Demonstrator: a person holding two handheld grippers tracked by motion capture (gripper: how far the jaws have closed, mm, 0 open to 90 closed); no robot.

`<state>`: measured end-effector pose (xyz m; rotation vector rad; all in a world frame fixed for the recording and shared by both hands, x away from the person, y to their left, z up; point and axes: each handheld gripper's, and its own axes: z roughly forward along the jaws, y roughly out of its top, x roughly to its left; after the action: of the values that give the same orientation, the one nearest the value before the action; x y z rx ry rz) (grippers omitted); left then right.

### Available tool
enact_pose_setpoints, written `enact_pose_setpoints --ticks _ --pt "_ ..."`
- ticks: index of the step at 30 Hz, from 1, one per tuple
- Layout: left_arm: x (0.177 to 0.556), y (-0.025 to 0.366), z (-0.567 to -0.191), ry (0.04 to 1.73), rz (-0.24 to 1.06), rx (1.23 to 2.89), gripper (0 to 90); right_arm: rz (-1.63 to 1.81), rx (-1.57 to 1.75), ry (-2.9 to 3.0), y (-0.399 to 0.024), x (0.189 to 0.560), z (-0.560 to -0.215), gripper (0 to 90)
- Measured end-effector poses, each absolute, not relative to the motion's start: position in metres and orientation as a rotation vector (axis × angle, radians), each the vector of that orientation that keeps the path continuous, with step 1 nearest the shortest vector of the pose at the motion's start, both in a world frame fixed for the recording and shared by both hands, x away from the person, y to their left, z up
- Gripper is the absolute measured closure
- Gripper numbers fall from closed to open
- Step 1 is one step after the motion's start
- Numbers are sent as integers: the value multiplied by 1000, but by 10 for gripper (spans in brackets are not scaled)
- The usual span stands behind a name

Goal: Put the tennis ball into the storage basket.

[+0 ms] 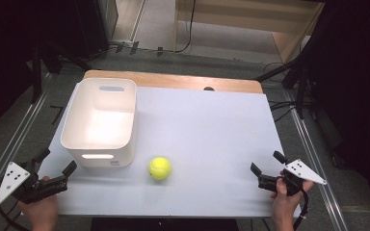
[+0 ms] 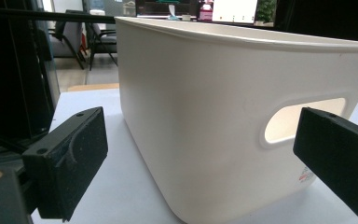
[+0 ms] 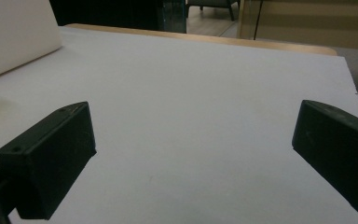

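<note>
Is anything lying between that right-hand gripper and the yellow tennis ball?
Nothing visible does. Bare white tabletop lies between the open right gripper and the yellow tennis ball. The white plastic bin stands just beyond the ball, to its left, out of that path.

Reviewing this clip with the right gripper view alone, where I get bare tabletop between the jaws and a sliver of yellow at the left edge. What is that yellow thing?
Observer: A tennis ball, lying on the table just in front of a white bin, apart from it.
Operator: Is anything in the bin?
Observer: In the high view its inside looks empty.
Operator: Where is the other gripper?
Observer: The left gripper sits at the near left corner of the table, jaws open, pointing at the bin's handle cutout.
Operator: And mine relative to the ball?
Observer: The right gripper is at the near right edge, open, well clear of the ball.
</note>
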<state>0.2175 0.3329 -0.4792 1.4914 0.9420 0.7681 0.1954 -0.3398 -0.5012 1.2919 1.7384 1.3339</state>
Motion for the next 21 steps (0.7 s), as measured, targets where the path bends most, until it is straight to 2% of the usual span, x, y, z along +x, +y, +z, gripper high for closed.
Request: enact_pose_setpoints --ticks 21 --pt "218 329 -481 940 778 1519 28 1299 1203 1922 -323 210 -483 0"
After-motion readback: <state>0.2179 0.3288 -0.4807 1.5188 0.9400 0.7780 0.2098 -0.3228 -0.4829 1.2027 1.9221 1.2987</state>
